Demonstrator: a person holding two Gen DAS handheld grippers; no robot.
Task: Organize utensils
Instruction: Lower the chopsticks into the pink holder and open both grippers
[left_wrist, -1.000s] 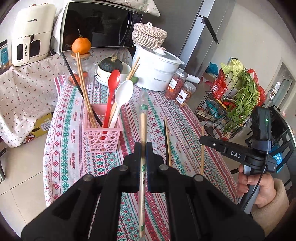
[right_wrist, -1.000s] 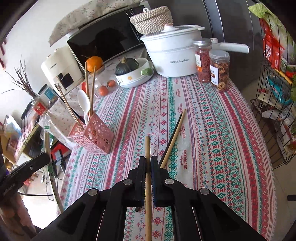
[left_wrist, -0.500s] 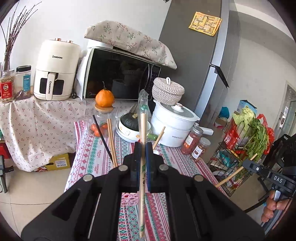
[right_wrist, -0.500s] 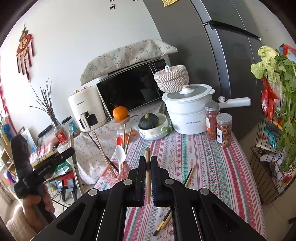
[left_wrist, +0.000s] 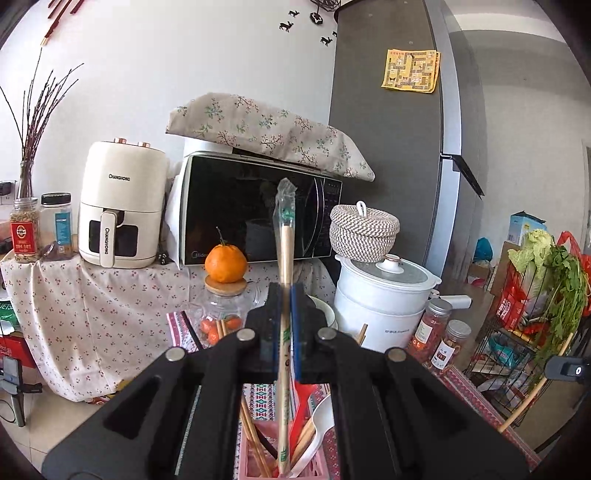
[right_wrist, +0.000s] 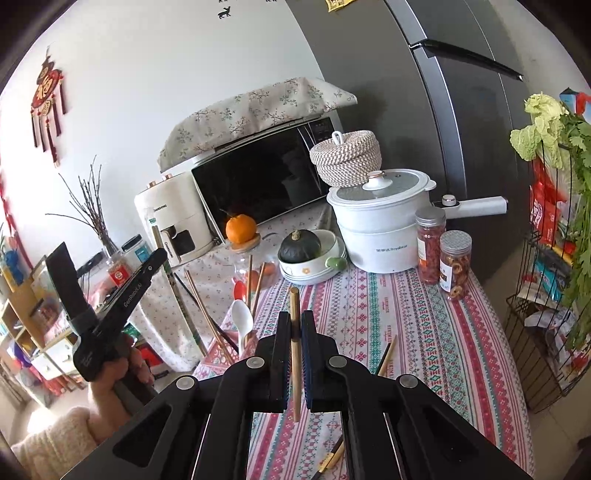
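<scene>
- Left claw (left_wrist: 283, 328) is squeezed tight on a wrapped pair of chopsticks (left_wrist: 284, 243), still in its clear sleeve, standing nearly straight up.
- Its bottom end hangs right over the pink holder (left_wrist: 258, 463), among the things standing there.
- Right claw (right_wrist: 294, 350) is pinched on one bare wooden chopstick (right_wrist: 294, 325), held up above the table (right_wrist: 424, 332) with nothing under its tip.
- Already in the holder, near the table's left edge: a red spoon (right_wrist: 239, 289), a white spoon (right_wrist: 242, 317) and several chopsticks (right_wrist: 201, 295). That part looks done.
- Left to do, I think: the wrapped pair must go down into the holder and be let go, then the bare stick too.
- Two loose chopsticks (right_wrist: 386, 356) lie on the cloth toward the near edge, just right of the right claw, and another dark one (right_wrist: 332, 456) sits lower down. Those need picking up as well.
- So the job looks partly done, with some sticks left.
</scene>
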